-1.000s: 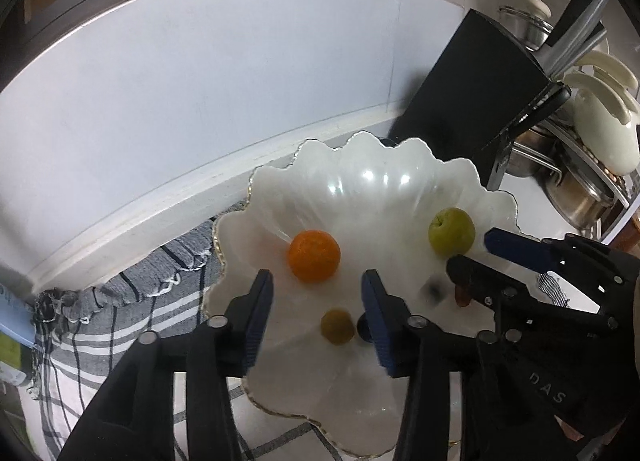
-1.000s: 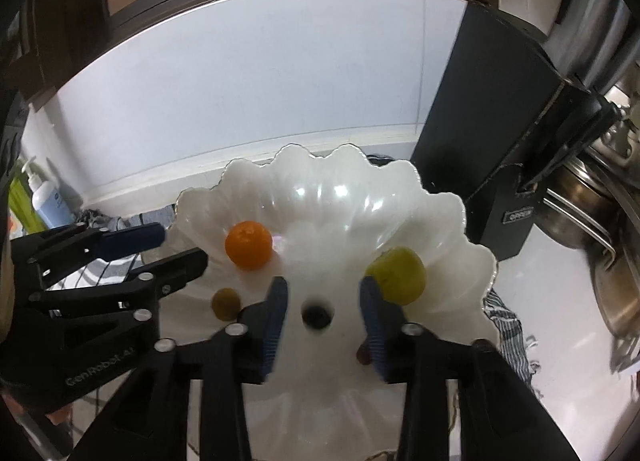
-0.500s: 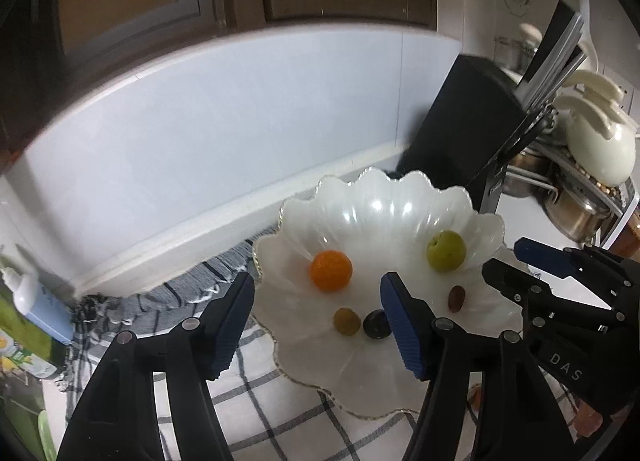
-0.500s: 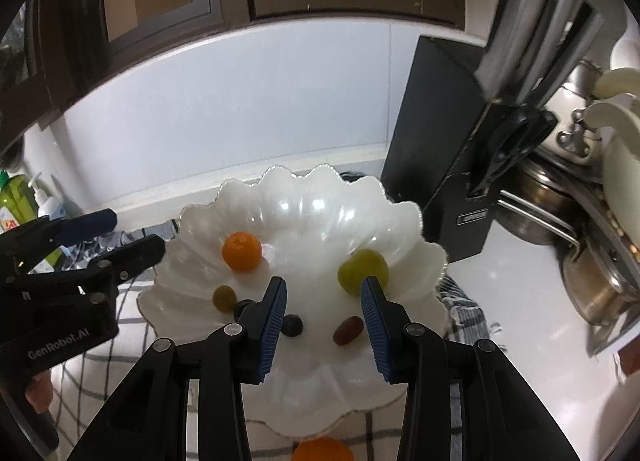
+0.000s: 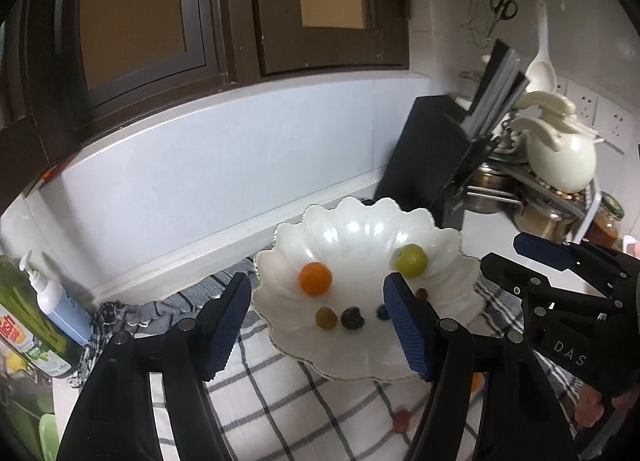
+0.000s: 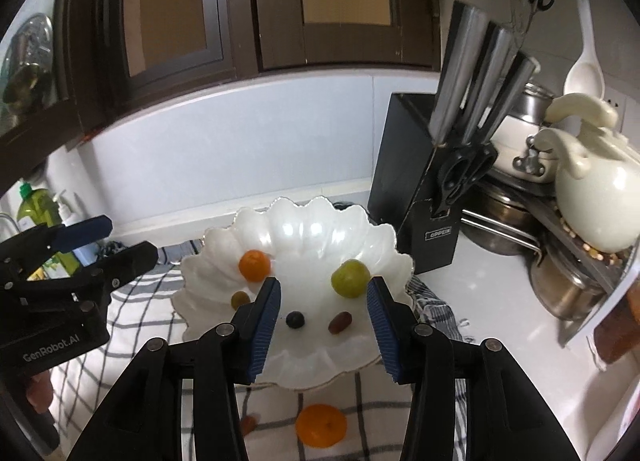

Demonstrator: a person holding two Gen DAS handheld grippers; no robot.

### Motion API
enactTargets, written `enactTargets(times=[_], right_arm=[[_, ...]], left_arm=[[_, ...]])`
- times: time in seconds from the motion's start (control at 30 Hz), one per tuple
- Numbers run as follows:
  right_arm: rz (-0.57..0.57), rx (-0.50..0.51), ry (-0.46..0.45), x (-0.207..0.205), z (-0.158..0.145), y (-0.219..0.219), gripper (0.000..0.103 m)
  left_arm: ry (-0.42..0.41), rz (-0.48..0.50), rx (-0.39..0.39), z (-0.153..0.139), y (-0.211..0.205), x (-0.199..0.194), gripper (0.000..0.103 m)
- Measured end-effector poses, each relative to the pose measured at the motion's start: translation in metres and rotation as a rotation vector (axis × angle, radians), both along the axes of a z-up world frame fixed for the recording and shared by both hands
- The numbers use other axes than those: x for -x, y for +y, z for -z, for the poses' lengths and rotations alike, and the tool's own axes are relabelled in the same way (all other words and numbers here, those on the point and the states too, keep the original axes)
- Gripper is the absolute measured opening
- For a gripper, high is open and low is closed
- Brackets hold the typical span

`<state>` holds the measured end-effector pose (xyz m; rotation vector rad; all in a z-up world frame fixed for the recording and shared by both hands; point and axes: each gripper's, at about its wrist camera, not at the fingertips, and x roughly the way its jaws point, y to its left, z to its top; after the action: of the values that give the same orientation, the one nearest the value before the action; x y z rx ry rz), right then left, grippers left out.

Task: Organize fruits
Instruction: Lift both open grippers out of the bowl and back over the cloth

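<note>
A white scalloped bowl [image 5: 352, 357] [image 6: 304, 221] stands on a checked cloth. In it lie an orange fruit [image 5: 315, 278] [image 6: 254, 265], a green fruit [image 5: 410, 260] [image 6: 350, 278], a small yellow-brown fruit [image 5: 326, 317] [image 6: 240, 298], a dark berry [image 5: 352, 318] [image 6: 295, 319] and a reddish grape [image 5: 421, 294] [image 6: 340, 322]. My left gripper [image 5: 316, 321] hovers above the bowl's near side, jaws opening and empty. My right gripper [image 6: 324, 301] hovers beside it, jaws also opening, holding nothing. A second orange [image 6: 321, 425] and a small red fruit [image 6: 249, 423] lie on the cloth before the bowl.
A black knife block [image 6: 416, 181] stands right behind the bowl, with steel pots and a cream kettle [image 6: 592, 197] further right. Soap bottles [image 5: 48, 301] stand at the far left. The checked cloth [image 5: 300, 401] covers the counter under the bowl; white counter [image 6: 492, 301] shows on the right.
Both grippers have drawn back and up from the bowl, and their jaws have widened. The dark berries and the yellow-brown fruit now lie free in the bowl. Loose fruit on the cloth has come into view.
</note>
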<state>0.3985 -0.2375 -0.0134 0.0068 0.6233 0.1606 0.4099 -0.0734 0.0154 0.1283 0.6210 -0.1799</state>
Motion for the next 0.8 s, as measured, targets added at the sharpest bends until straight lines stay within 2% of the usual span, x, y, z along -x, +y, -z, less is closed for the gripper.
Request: enactTargets(times=[0.5,0.8], right_arm=[[0.023,-0.002,-0.077,0.068,-0.014,-0.014,0.046],[0.034,0.014,-0.104,0.101,-0.013,-0.022,0.046]], left_arm=[[-0.080,0.021,0.000,-0.016,-0.012,0.067,0.071],[-0.094,0.037,-0.002,-0.011,-0.018,0.098,0.070]])
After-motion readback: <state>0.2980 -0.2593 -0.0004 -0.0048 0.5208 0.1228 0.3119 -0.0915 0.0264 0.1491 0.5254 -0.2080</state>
